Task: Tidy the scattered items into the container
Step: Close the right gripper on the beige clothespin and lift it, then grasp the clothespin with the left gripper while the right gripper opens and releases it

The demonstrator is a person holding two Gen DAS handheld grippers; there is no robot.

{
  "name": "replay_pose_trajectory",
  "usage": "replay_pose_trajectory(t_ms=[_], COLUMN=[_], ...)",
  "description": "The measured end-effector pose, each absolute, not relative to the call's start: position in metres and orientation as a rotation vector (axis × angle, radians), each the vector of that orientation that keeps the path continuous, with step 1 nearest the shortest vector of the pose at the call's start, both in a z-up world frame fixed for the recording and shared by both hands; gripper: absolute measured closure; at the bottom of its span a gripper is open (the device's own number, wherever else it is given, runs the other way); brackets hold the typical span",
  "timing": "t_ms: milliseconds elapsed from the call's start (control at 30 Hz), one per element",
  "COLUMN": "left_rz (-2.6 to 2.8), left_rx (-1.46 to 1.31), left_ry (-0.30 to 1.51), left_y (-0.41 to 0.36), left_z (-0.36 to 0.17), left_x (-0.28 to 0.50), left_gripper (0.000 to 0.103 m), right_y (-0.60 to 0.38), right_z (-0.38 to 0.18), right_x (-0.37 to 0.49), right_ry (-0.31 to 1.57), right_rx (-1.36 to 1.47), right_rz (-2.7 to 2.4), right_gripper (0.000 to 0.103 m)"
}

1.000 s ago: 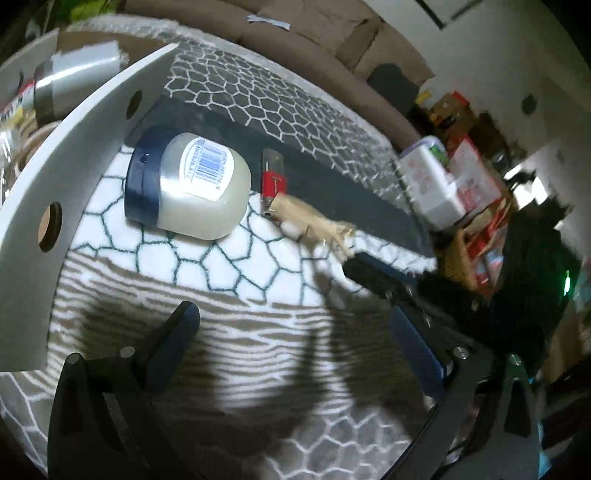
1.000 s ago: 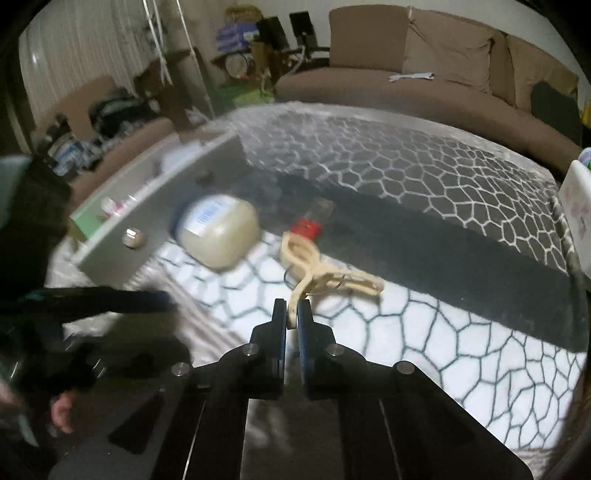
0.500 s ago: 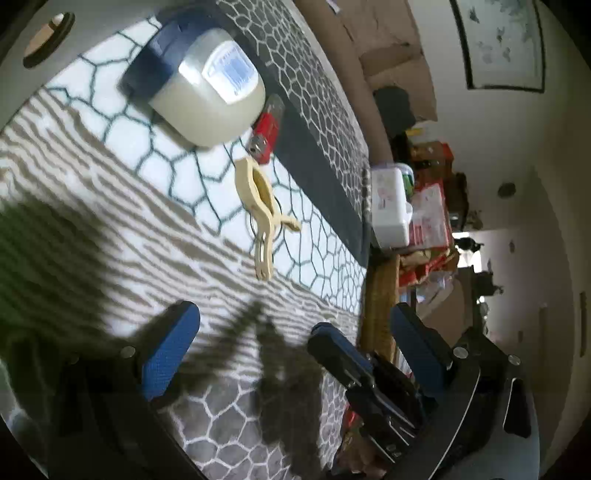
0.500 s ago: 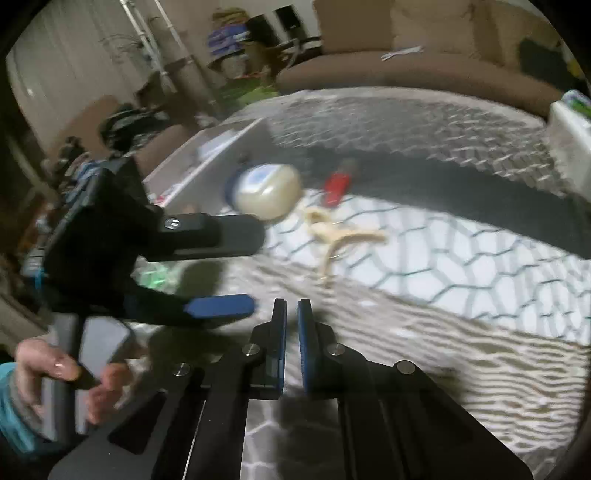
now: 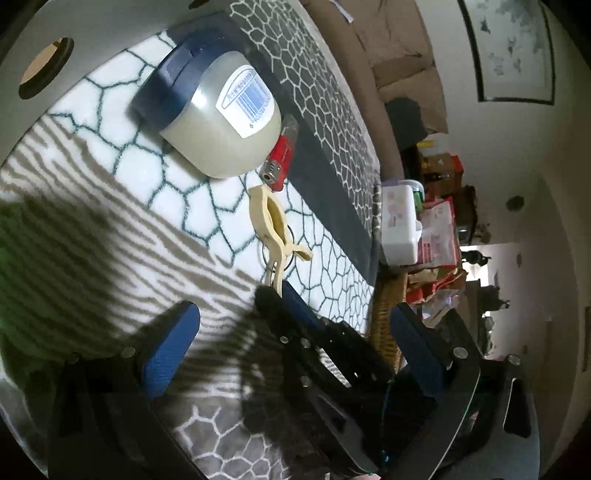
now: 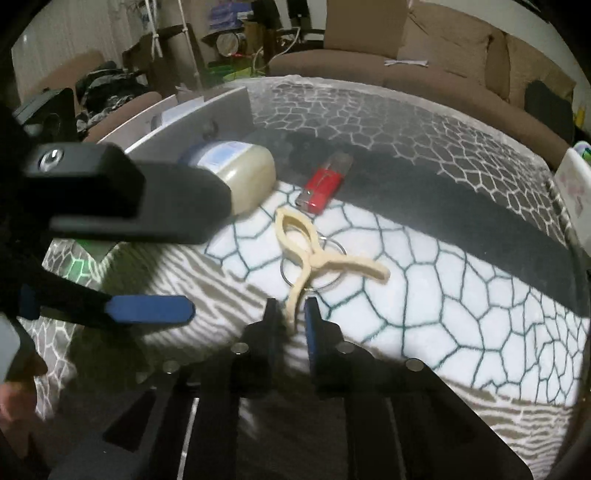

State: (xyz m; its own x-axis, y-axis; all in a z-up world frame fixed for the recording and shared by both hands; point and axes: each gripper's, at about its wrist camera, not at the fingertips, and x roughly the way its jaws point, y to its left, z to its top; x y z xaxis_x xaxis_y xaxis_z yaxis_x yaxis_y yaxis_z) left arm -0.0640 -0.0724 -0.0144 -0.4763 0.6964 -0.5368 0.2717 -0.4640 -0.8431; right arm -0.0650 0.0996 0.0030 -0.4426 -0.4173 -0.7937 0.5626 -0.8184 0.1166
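Note:
A cream clip lies on the patterned cloth with a metal ring under it. My right gripper has its jaws nearly together with one leg of the clip between them; the left wrist view shows its tips at that leg's end. Beyond the clip lie a red lighter and a jar with a blue lid, on its side against the white container. My left gripper hangs wide open and holds nothing, left of the clip.
The container's wall has round holes, and things lie inside it. A white box and packets stand past the table's right edge, above a wicker basket. A brown sofa runs behind the table. A hand shows at lower left.
My right gripper has come forward and down to the clip, whose leg now sits between its fingers. The left gripper has rolled and sunk a little, still open.

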Motion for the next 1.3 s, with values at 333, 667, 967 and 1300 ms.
replay_pose_trajectory(t_ms=[333, 667, 967, 1300], left_rz=[1.976, 1.953, 1.986, 1.973], left_rx=[-1.396, -1.483, -1.505, -1.511], left_ry=[-1.445, -1.478, -1.436, -1.446], left_y=[-0.072, -0.067, -0.063, -0.061], left_z=[-0.017, -0.04, -0.042, -0.044], left_x=[-0.065, -0.051, -0.052, -0.054], left_gripper=[0.001, 0.076, 0.088, 0.088], right_y=[0.14, 0.128, 0.134, 0.091], right_z=[0.006, 0.021, 0.018, 0.002], right_x=[-0.058, -0.036, -0.035, -0.024], right_ry=[-0.437, -0.303, -0.155, 0.066], right_rx=[1.243, 1.233, 1.285, 1.268], right_rz=[-1.959, -1.972, -2.043, -2.051], right_gripper=[0.097, 0.097, 0.092, 0.084])
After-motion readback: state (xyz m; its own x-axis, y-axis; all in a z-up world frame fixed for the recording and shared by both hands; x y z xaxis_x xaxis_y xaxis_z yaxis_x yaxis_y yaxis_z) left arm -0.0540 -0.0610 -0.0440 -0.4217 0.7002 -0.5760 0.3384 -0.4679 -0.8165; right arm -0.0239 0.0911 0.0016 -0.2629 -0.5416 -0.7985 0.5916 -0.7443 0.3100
